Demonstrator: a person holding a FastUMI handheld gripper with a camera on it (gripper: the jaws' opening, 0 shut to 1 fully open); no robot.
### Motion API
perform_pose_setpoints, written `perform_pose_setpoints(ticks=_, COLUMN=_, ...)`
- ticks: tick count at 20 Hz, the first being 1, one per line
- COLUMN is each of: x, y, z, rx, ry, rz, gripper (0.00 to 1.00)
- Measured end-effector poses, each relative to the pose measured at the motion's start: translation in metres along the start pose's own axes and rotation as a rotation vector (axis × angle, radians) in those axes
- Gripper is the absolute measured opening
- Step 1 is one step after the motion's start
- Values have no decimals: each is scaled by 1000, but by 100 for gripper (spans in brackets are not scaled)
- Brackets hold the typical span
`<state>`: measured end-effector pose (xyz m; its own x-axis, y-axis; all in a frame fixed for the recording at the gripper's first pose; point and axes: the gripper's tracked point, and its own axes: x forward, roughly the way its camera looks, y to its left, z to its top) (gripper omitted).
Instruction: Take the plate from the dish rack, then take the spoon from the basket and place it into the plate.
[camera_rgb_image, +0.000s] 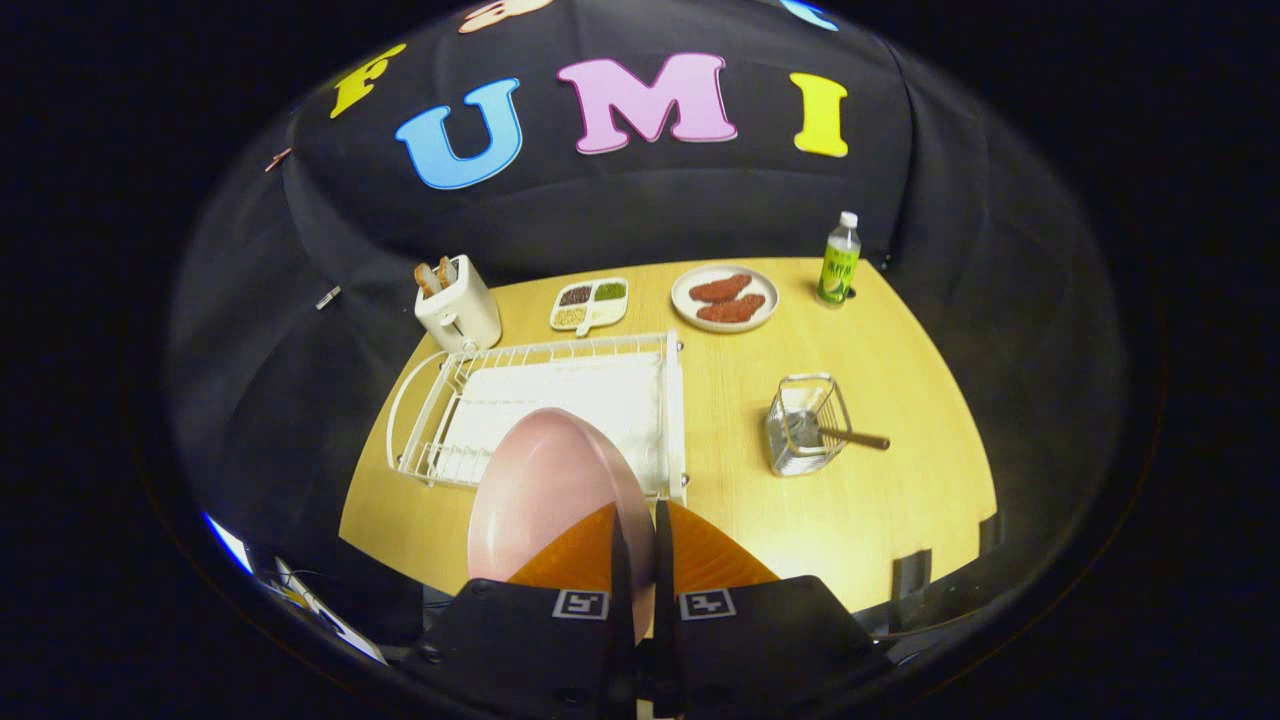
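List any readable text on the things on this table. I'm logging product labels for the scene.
Bottle label: print is there, too small and blurred to read.
Square markers on the gripper: black-and-white patterns, no words.
Toaster, dish rack, basket: no text visible.
Pink plate, clamped between the gripper's fingers: plain, no text.

Toaster (458, 303), snack tray (589, 303) — meat dish (725, 297), bottle (840, 259).
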<state>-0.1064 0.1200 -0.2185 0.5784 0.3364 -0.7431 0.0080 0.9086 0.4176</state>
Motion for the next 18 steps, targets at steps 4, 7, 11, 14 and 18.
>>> perform_pose_setpoints(ticks=4, x=19, y=-2, z=-53, rx=76, ry=91, rz=49, gripper=11)
perform_pose_setpoints(ticks=7, x=39, y=-6, z=-84, rx=117, ry=130, rz=84, gripper=11)
perform_pose_setpoints(ticks=11, x=71, y=-19, z=-121, rx=171, ry=195, rz=97, gripper=11)
perform_pose_setpoints(ticks=14, x=97, y=-33, z=-135, rx=218, ry=185, rz=92, gripper=11)
perform_pose_setpoints(ticks=18, x=119, y=-35, z=-138, rx=301, ry=183, rz=133, gripper=11)
